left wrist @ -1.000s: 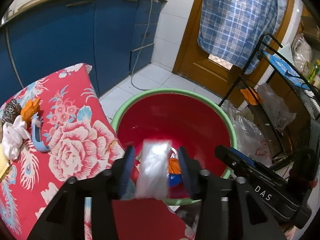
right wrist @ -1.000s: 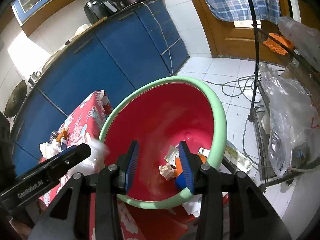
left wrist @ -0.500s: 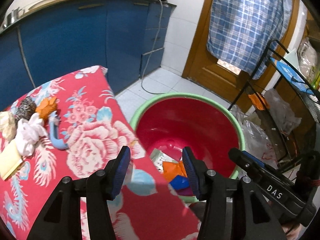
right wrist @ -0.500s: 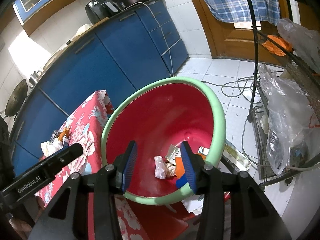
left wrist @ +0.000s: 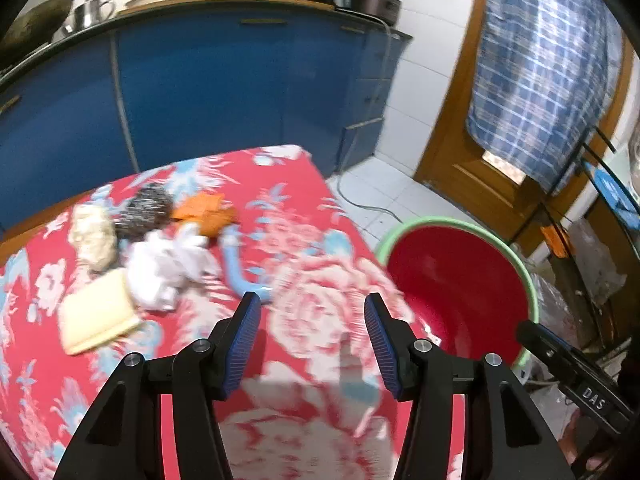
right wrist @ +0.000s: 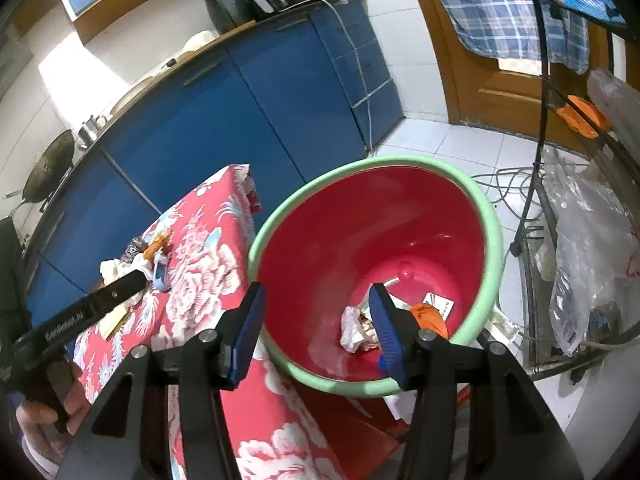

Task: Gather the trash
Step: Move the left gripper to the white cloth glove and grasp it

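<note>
Left wrist view: we hold the left gripper over the desk, aimed toward the litter heap at its far end, presumably to fetch the next piece. That heap holds a white rag, a yellow pad, an orange scrap, a blue strip, a dark scrubber and a pale lump. Its jaws stand about half open with nothing between them.

Right wrist view: we keep the right gripper above the bin, which sits on the floor just beside the desk edge so trash can be dropped straight in. Collected bits already lie at the bin's bottom, a crumpled wrapper and an orange piece among them. These jaws have just been opening; they are now about half apart and empty, touching nothing.
</note>
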